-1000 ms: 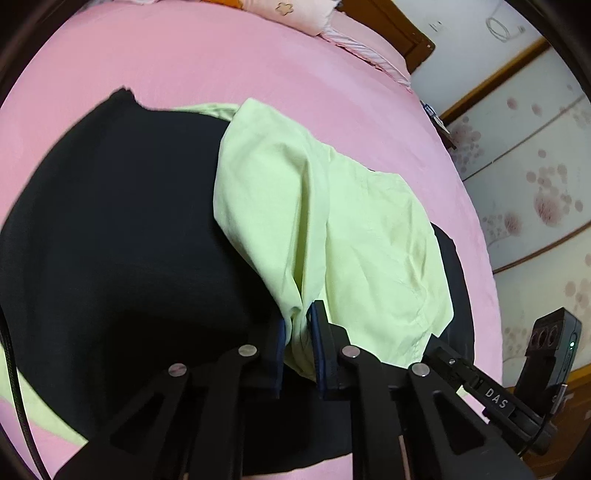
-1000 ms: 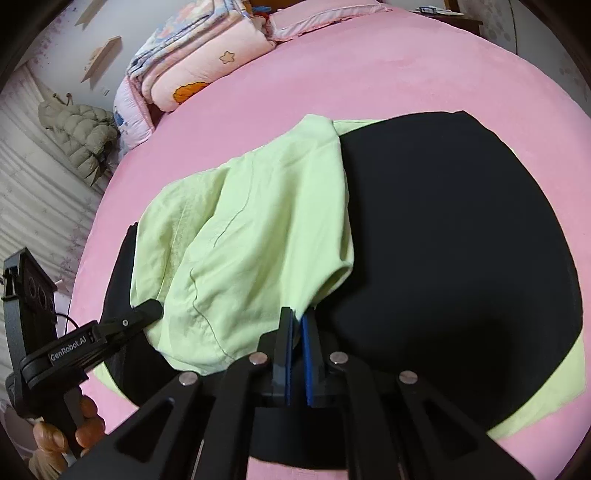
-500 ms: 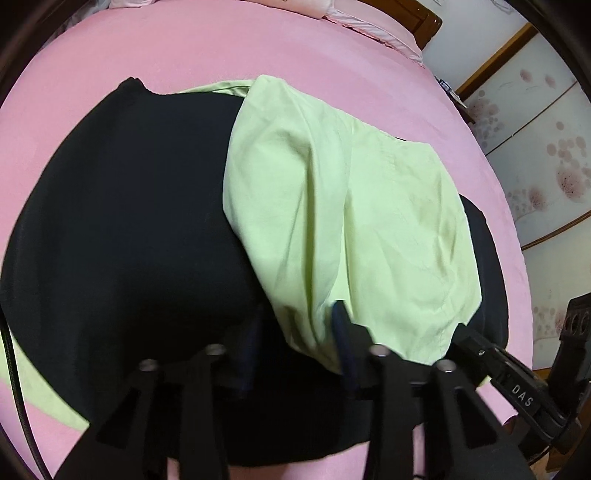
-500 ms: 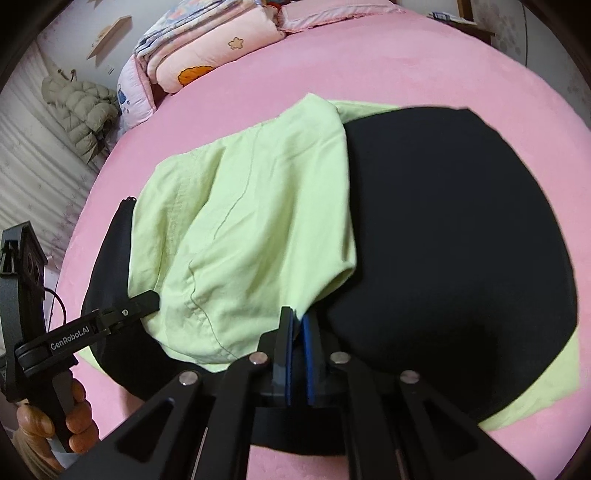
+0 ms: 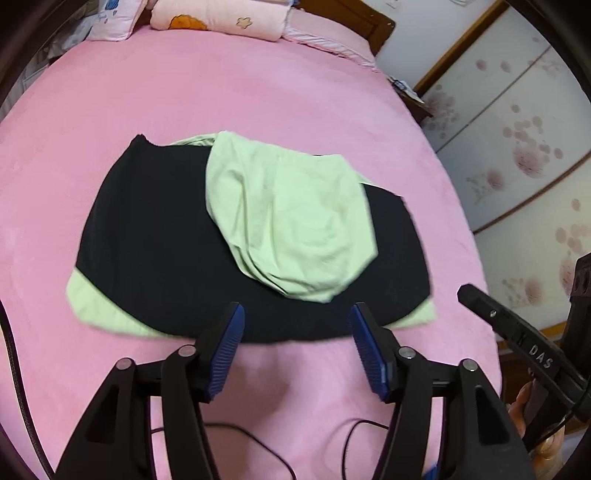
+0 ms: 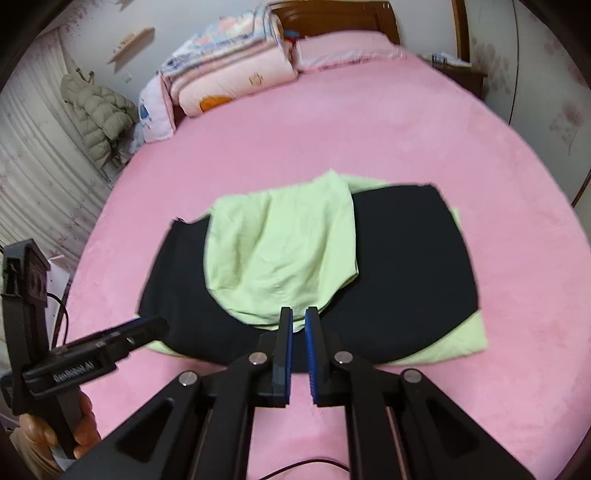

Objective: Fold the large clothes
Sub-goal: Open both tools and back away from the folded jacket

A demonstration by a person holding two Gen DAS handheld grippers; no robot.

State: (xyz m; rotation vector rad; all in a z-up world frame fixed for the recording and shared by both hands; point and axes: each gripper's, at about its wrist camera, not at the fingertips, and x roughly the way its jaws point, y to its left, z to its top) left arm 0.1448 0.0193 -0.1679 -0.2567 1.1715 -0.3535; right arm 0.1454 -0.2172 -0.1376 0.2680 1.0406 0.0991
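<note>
A large garment, black [image 5: 155, 236] on its upper face and light green underneath, lies flat on the pink bed [image 5: 221, 92]. A light green flap [image 5: 291, 221] is folded over its middle. The garment also shows in the right wrist view [image 6: 406, 266], with the flap [image 6: 280, 251] on top. My left gripper [image 5: 297, 314] is wide open and empty, just above the garment's near edge. My right gripper [image 6: 298, 314] has its jaws a narrow gap apart and holds nothing, its tips at the flap's near edge.
Folded pink quilts and pillows [image 6: 229, 70] are stacked at the head of the bed by the wooden headboard [image 6: 332, 14]. A padded coat [image 6: 96, 114] hangs at the left. Patterned wardrobe doors [image 5: 517, 147] stand to the right. Cables [image 5: 258, 443] trail on the bed below the grippers.
Both grippers let go of the green flap and pulled back and up from the garment. The left jaws opened wide, the right ones parted slightly. The flap now lies on the black fabric.
</note>
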